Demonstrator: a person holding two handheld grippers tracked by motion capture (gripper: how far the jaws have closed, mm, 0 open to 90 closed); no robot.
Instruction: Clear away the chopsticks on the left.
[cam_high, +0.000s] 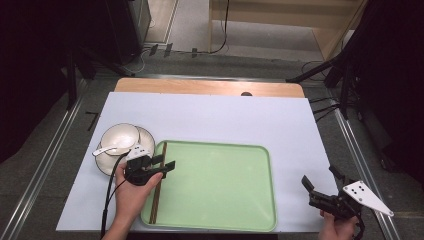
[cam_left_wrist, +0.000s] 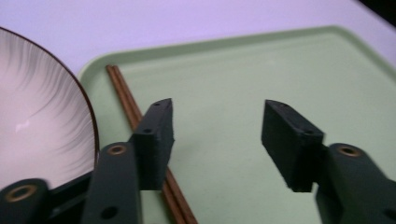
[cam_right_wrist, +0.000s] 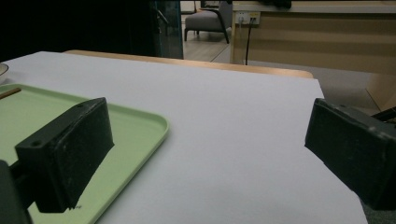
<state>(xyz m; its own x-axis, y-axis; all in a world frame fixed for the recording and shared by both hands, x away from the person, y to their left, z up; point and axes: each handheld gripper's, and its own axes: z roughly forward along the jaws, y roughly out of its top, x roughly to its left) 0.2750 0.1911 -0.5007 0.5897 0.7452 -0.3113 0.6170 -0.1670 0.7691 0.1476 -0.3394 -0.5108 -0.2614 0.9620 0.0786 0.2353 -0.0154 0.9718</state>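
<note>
A pair of brown chopsticks (cam_high: 156, 195) lies lengthwise along the left side of a light green tray (cam_high: 220, 182). My left gripper (cam_high: 168, 162) is held just over them at the tray's left rim, jaws apart and nothing between the pads. In the left gripper view the chopsticks (cam_left_wrist: 122, 88) run under the left jaw of this gripper (cam_left_wrist: 217, 109), over the tray (cam_left_wrist: 261, 65). My right gripper (cam_high: 318, 175) is open over the white sheet, right of the tray. In its own view, the right gripper (cam_right_wrist: 210, 126) holds nothing, with the tray's corner (cam_right_wrist: 140, 123) behind its left jaw.
A white bowl (cam_high: 120, 136) with a white spoon (cam_high: 109, 149) sits on a plate (cam_high: 147, 140) just left of the tray, close to my left hand; the bowl (cam_left_wrist: 37, 126) is large in the left gripper view. White sheet (cam_high: 210, 115) covers the wooden table.
</note>
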